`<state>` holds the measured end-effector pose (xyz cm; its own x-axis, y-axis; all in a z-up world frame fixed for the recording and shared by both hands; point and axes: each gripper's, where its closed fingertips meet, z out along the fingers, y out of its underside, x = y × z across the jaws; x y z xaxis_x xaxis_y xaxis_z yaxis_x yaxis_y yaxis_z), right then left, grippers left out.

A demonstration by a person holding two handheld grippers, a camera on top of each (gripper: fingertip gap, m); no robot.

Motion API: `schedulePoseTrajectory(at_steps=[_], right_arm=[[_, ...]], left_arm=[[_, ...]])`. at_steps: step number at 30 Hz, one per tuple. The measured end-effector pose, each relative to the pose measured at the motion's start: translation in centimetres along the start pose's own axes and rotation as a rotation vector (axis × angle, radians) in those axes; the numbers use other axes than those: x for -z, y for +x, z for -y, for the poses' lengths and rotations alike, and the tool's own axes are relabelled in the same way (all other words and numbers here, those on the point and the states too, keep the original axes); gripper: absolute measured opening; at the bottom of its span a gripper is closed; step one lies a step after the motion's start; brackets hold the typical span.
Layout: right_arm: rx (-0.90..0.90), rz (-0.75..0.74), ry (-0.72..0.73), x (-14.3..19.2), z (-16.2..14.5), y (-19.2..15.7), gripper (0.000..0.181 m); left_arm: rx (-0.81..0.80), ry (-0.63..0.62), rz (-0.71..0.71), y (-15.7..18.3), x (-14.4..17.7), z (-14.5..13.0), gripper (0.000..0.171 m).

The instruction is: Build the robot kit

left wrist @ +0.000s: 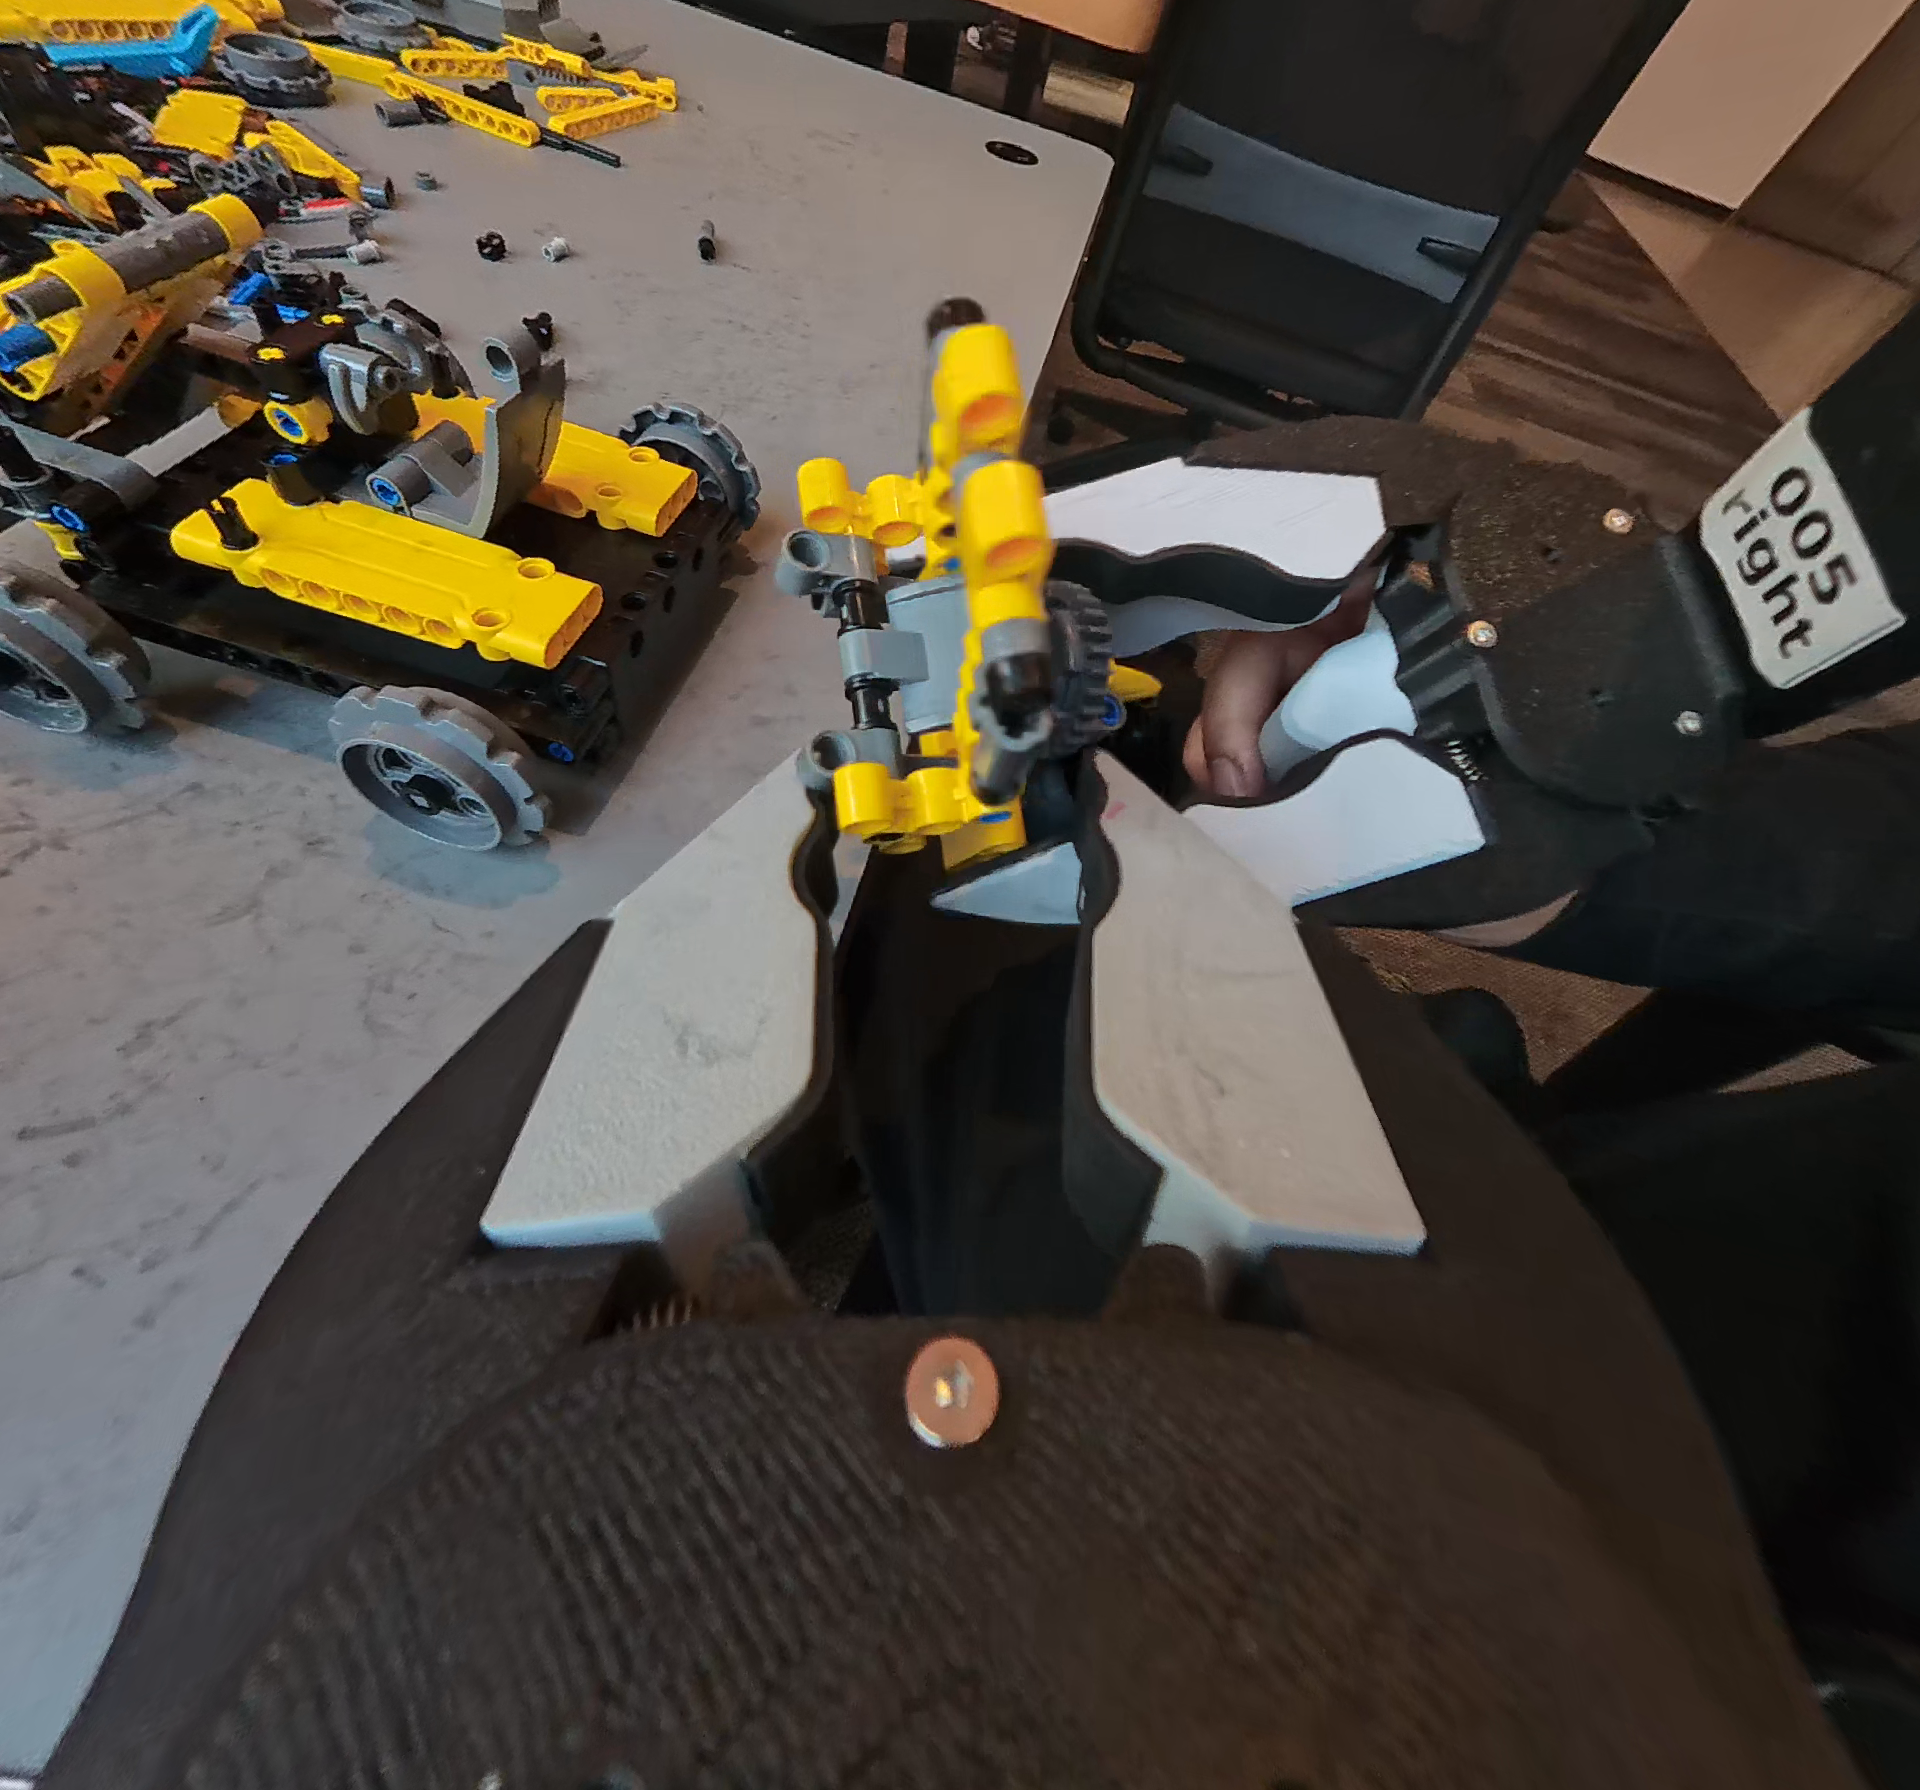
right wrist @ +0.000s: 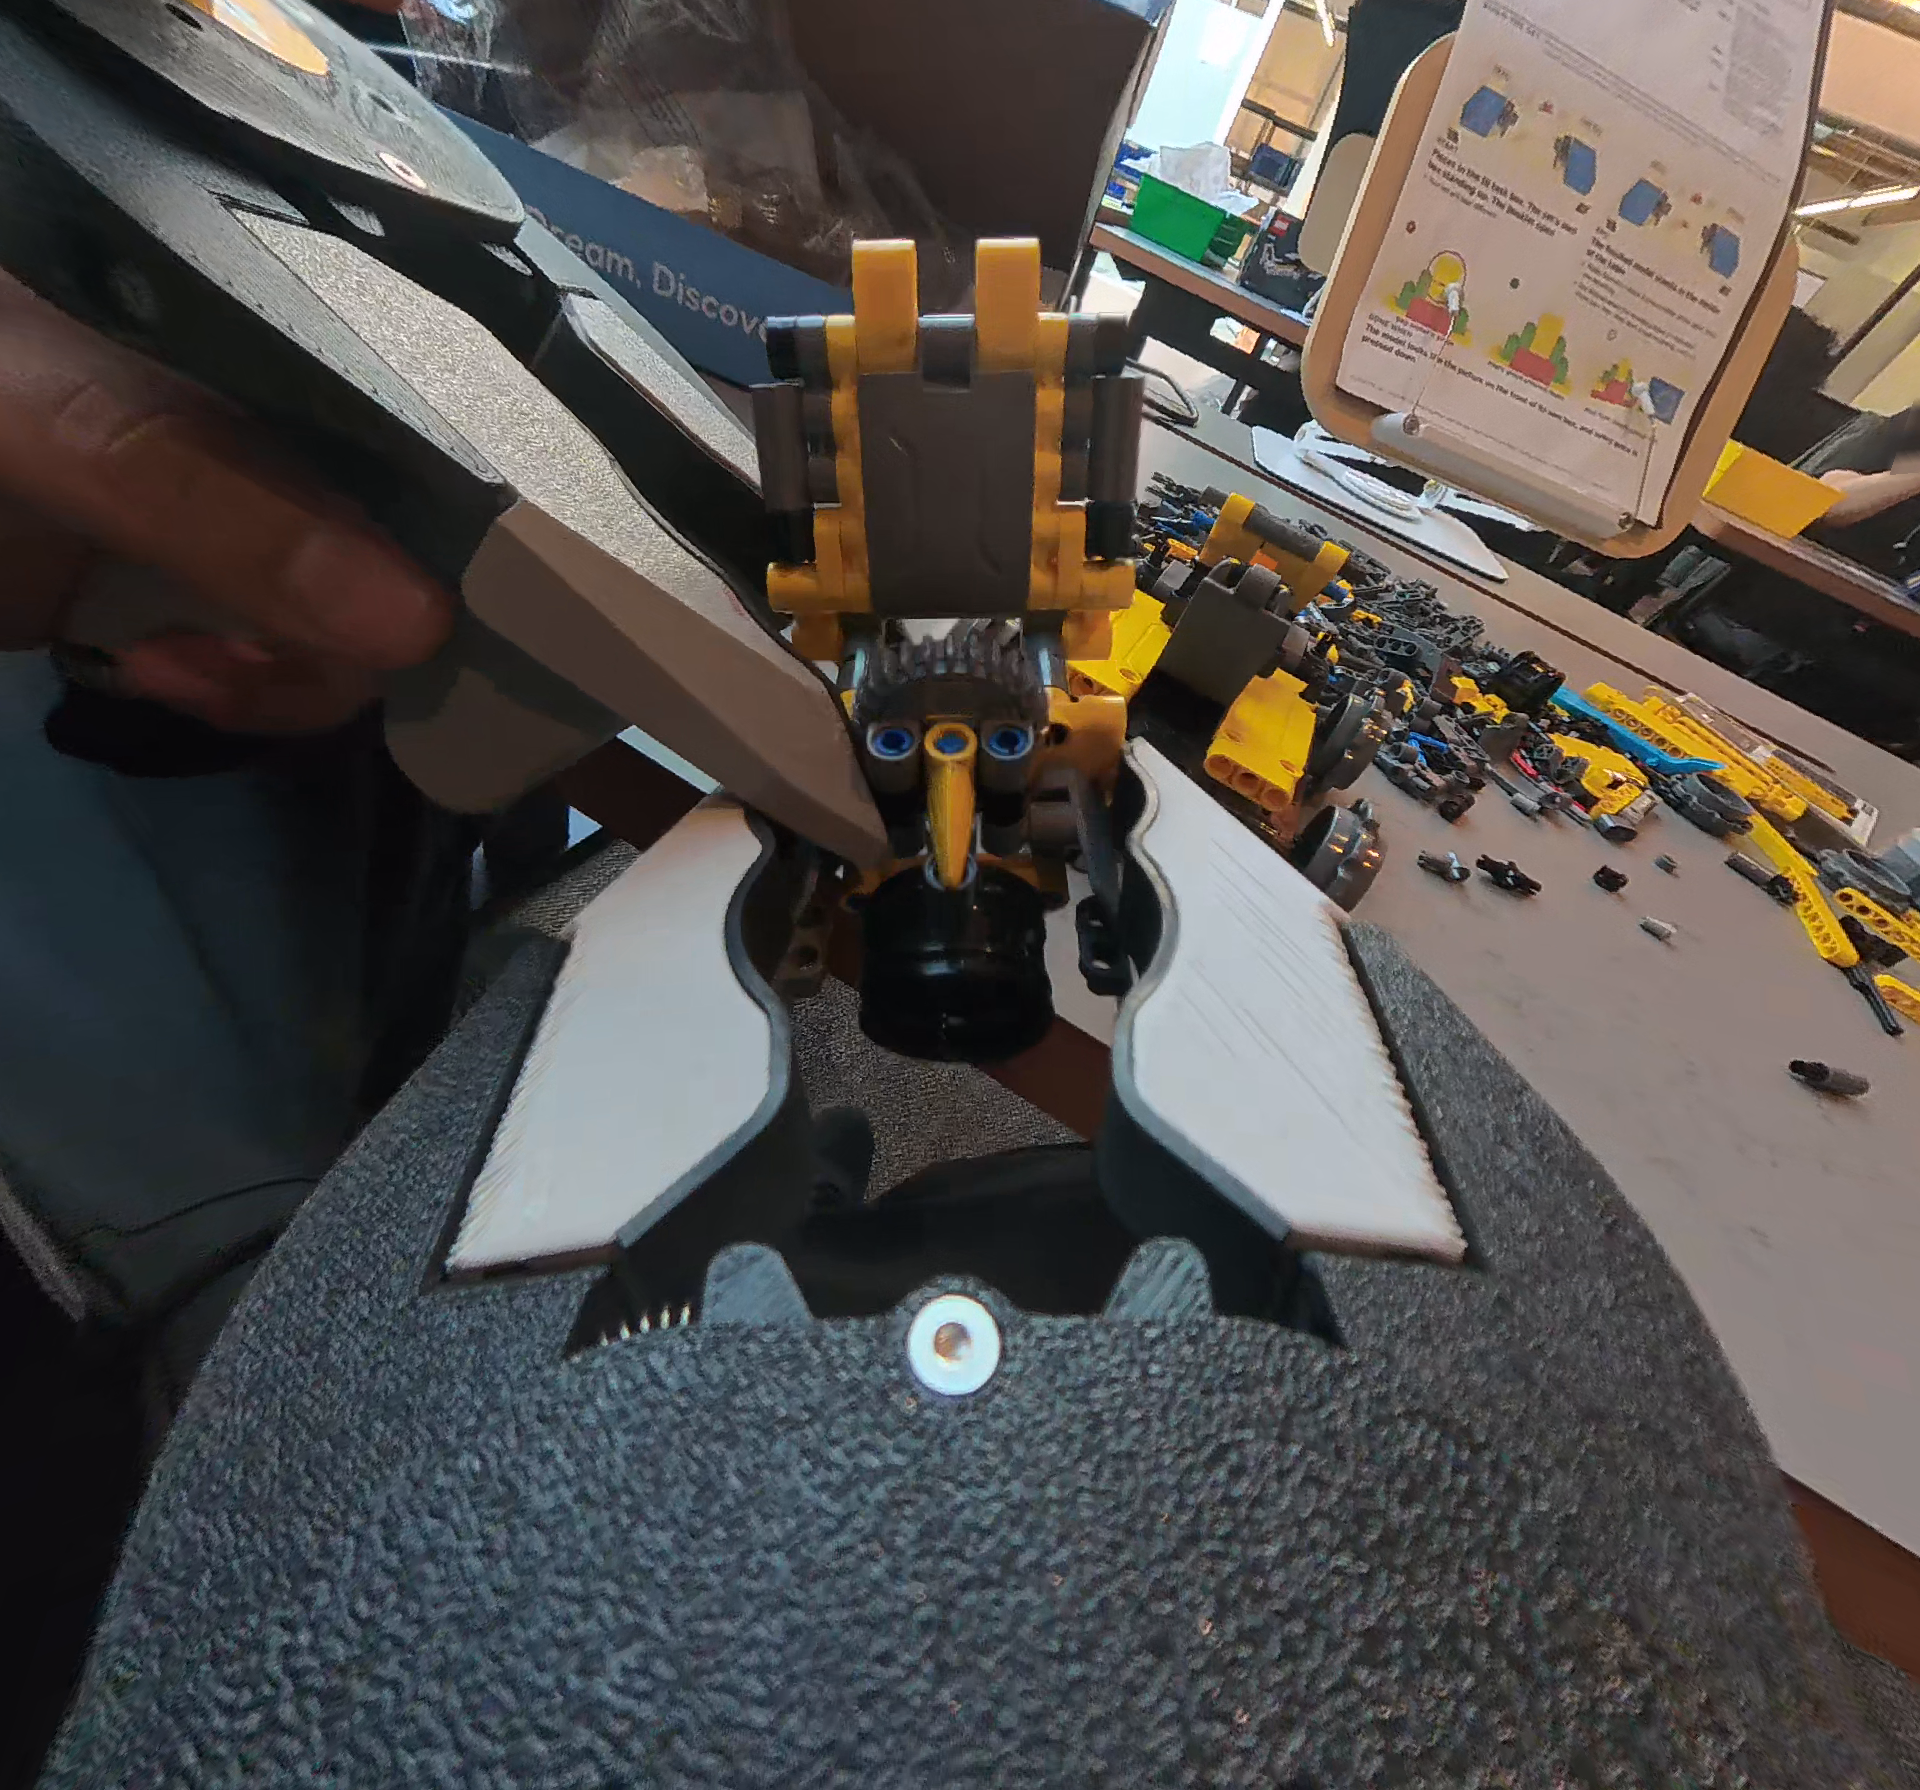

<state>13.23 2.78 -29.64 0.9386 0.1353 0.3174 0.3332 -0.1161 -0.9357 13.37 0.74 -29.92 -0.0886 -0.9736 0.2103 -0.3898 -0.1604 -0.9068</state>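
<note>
Between both tongs (left wrist: 951,831) (right wrist: 951,810) — knobbly yellow-grey brick assembly (left wrist: 935,597) (left clamped).

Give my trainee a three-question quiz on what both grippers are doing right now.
1. True or false: the left gripper is shut on the yellow-and-grey brick subassembly.
2. Which side of the grey table holds the wheeled chassis in the left wrist view: A left, B right?
3. Fill in: the right gripper brackets the subassembly's black ____.

Key: 1 true; 2 A; 3 cylinder.
</note>
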Motion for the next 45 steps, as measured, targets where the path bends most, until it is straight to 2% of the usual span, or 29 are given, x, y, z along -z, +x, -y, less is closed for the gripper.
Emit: schedulePoseTrajectory(at_steps=[13,17,35,45], right_arm=[[-0.005,-0.012,0.000,-0.2,-0.4,0.1,0.060],[-0.001,-0.013,0.006,-0.3,-0.2,0.3,0.059],[0.012,-0.027,0.012,-0.3,0.1,0.4,0.059],[0.062,-0.076,0.042,-0.4,2.3,0.7,0.059]], left_arm=[[0.015,-0.008,0.003,-0.3,-0.3,-0.3,0.042],[-0.005,0.005,-0.009,-0.3,0.2,0.1,0.030],[0.037,0.012,-0.021,-0.3,0.3,0.4,0.030],[0.034,0.023,-0.050,-0.2,1.6,2.0,0.031]])
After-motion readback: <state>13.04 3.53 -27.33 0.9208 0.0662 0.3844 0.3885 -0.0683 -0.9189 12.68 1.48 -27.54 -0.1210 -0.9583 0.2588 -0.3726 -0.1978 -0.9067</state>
